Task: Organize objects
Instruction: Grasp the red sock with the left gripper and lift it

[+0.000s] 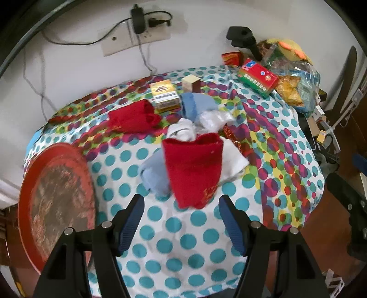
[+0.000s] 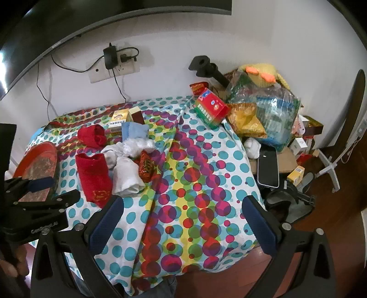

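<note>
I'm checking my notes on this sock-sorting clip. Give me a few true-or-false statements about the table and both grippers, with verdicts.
1. The left gripper holds the near red sock. False: its jaws are open and empty.
2. The right gripper is open over the spotted cloth. True.
3. A red tray sits at the table's left edge. True.
4. The red-and-green box lies in the tray. False: it sits at the far right of the table.

Lived-in home room. Table under a polka-dot cloth (image 2: 201,174), socks (image 1: 192,169) and small boxes strewn on it. White wall with a socket and plugged charger (image 1: 138,19). Snack bags (image 2: 263,114) piled at the corner; wooden floor (image 2: 325,206).
</note>
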